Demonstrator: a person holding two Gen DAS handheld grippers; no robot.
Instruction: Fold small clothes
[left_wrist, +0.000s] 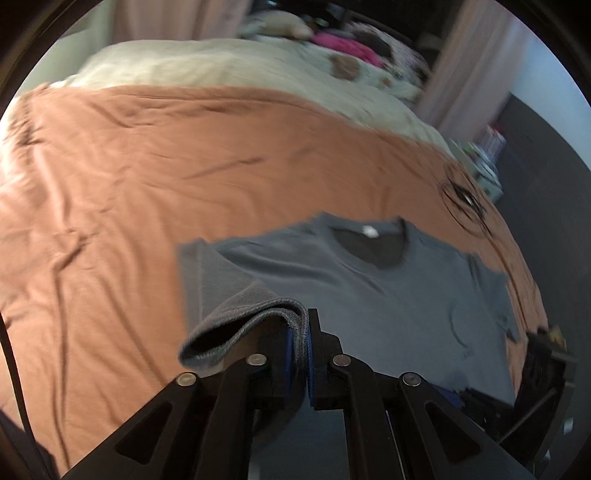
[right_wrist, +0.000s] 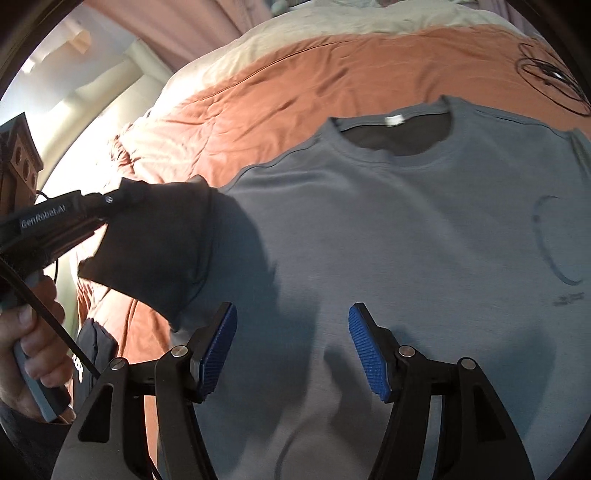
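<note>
A person's hand (right_wrist: 27, 354) at far left of the right wrist view grips the handle of the left gripper (left_wrist: 301, 332), thumb and fingers wrapped round it. That gripper's jaws are clamped together on the hem of the sleeve (left_wrist: 236, 321) of a grey t-shirt (right_wrist: 406, 229); the sleeve is lifted off the bed and drapes from the blue pads (left_wrist: 308, 365), its cuff hanging open in a loop to the left of the jaws. In the right wrist view the same sleeve shows dark, raised and pulled over the shirt's left edge. T-shirt lies face up, flat on an orange bedsheet (left_wrist: 110, 177), neck opening (right_wrist: 397, 138) away from the cameras with a small white tag (right_wrist: 394, 120) inside the collar. A faint circular print (right_wrist: 554, 240) sits on the chest toward the right. Right gripper (right_wrist: 291, 347) hovers above the lower middle of the shirt, jaws apart, nothing between them, blue pads clear of the fabric. Cream duvet (left_wrist: 207, 66) lies beyond the orange sheet. A coil of thin black cable (right_wrist: 554, 79) rests on the sheet just past the shirt's right shoulder. Background blurred, can't tell details.
</note>
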